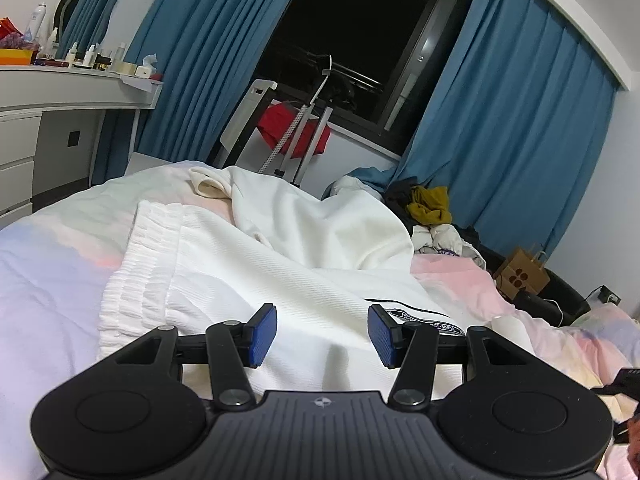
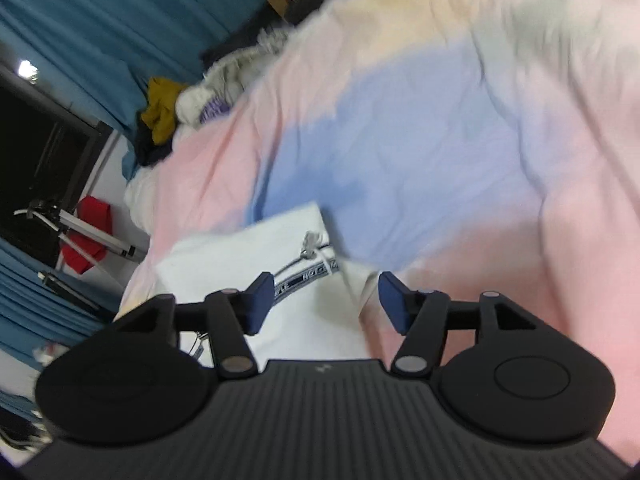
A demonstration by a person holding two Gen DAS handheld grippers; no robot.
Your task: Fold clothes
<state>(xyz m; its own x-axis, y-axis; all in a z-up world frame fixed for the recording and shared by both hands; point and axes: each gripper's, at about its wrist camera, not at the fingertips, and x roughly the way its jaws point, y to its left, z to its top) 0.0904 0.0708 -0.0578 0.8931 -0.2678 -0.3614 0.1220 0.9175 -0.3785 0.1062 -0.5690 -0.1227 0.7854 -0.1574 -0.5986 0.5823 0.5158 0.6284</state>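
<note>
Left wrist view: blue pleated curtains point(image 1: 208, 60) frame a dark window point(image 1: 360, 32) behind a bed covered by a pastel pink, lilac and white quilt point(image 1: 52, 280). On the quilt lies a white ribbed-knit garment with a gathered elastic band point(image 1: 224, 264); the band runs along its left edge, and the far part is bunched into loose folds. A black-and-white printed label strip point(image 1: 432, 322) sits on the near right part of the cloth. The left gripper point(image 1: 322, 330) hangs just above the near cloth with its blue pads spread; nothing is between them. A heap of dark, mustard and grey clothes point(image 1: 428, 208) lies at the far right edge of the bed, and a white dressing table with bottles point(image 1: 80, 92) stands at left.

Right wrist view: the picture is blurred. The same quilt point(image 2: 420, 140) fills most of it. A corner of the white garment point(image 2: 256, 264), carrying the label strip point(image 2: 308, 274) and a small tag on a string point(image 2: 312, 244), lies beneath the right gripper point(image 2: 324, 300). Its pads stand apart and grip nothing.

Recommended procedure: the garment appears only partly laid out. Take a single layer at an edge or corner, not the tag string. Draw the bunched far section flat before making any fold, and align edges with the elastic band.
</note>
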